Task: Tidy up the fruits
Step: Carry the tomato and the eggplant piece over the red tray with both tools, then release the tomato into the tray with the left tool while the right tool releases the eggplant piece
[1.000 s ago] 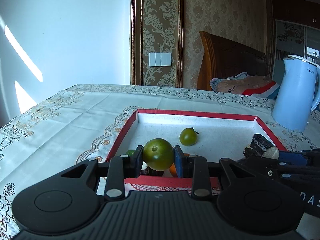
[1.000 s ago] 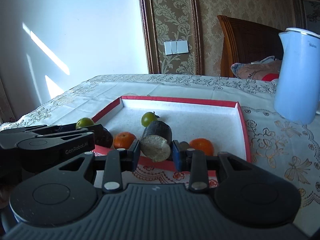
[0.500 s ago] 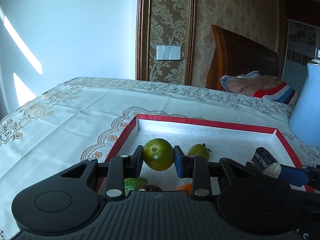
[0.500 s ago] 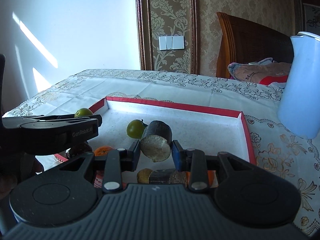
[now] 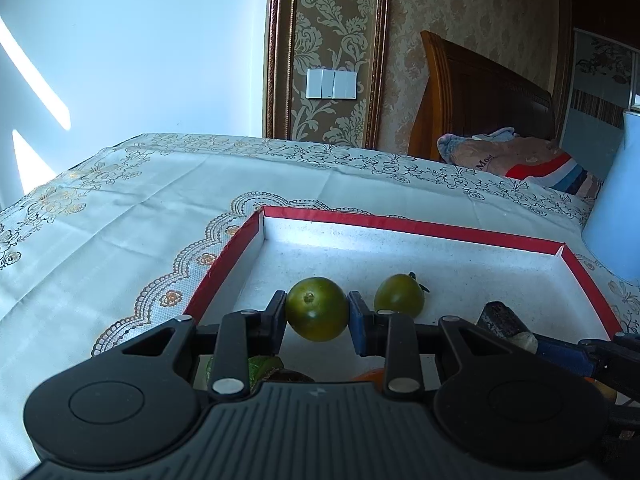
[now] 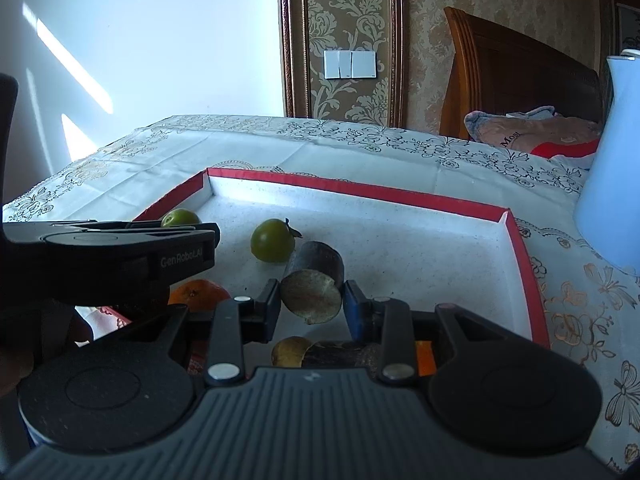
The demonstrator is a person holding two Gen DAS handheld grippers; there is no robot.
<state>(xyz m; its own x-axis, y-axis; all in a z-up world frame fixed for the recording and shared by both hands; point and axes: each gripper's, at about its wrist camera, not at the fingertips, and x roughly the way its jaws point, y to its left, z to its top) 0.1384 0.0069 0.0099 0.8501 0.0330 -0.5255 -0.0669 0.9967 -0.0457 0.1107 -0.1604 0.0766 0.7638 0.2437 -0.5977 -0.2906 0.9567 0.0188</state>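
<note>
A bench under a lace-patterned cloth [image 5: 120, 216] carries the red-rimmed tray [image 5: 420, 227], bedroom wall behind. Our left claw [image 5: 317, 312] pinches a green tomato [image 5: 317, 309] above the tray's left part; being round and smooth, it could squirt out and roll if we loosen too high. The right claw [image 6: 311, 300] grips a dark sugarcane chunk [image 6: 314, 287] close to a loose green tomato [image 6: 272, 240], which it may knock. Since a second ago both claws have travelled from the near edge inward over the tray
</note>
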